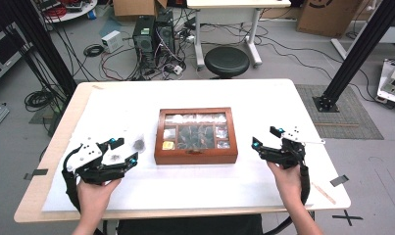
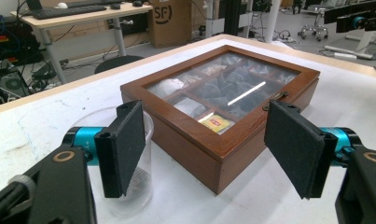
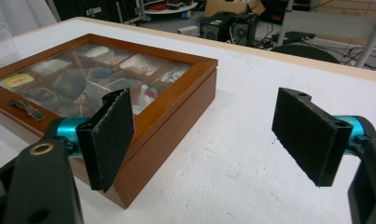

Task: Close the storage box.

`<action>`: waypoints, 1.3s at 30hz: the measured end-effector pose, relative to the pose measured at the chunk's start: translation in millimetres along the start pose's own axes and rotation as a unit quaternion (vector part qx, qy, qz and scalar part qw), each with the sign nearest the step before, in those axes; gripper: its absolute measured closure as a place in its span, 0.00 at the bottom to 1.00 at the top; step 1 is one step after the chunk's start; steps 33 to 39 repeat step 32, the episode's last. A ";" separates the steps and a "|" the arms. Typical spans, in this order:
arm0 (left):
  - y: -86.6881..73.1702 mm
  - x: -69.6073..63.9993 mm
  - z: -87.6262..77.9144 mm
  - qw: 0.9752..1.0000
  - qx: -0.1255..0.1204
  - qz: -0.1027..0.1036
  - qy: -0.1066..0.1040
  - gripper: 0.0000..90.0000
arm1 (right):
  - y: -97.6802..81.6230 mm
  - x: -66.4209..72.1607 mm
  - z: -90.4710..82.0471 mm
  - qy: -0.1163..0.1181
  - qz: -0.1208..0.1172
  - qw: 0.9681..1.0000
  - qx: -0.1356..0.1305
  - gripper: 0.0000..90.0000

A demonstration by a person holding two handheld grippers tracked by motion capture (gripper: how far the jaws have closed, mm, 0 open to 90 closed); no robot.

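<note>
Both claws, left point(image 1: 121, 152) and right point(image 1: 266, 137), spread empty over the white table point(image 1: 263, 105) flanking the wooden box point(image 1: 195, 156).

Overhead forward-down view; two low, close gripper views sharing wooden box point(image 2: 223, 121).

I'm standing in a robotics lab or workshop: bare grey floor, black aluminium frame posts point(image 1: 362, 46) rising either side of my table point(image 1: 263, 98), desktop computer towers point(image 1: 153, 36) on the floor in a tangle of cables point(image 1: 114, 58), cardboard boxes point(image 1: 327, 17) against the far side, a round black stool point(image 1: 227, 61), another white workbench point(image 1: 229, 14) behind.
</note>
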State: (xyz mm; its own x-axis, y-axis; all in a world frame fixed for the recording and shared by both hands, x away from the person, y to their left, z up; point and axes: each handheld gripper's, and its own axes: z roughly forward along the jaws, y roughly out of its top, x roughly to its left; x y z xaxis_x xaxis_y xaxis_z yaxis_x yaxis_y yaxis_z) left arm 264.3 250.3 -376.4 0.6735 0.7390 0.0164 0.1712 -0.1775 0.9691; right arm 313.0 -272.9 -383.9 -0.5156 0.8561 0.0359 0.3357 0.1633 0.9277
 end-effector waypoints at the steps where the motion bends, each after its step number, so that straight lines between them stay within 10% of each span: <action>1: 0.0 0.0 0.2 1.000 0.000 0.002 0.000 0.32 | -0.1 -0.5 -0.3 -0.001 -0.001 1.000 0.000 0.24; 39: -2.3 4.9 -0.4 1.000 0.003 -0.012 0.009 0.31 | -1.7 -1.4 0.9 -0.003 0.001 1.000 0.001 0.24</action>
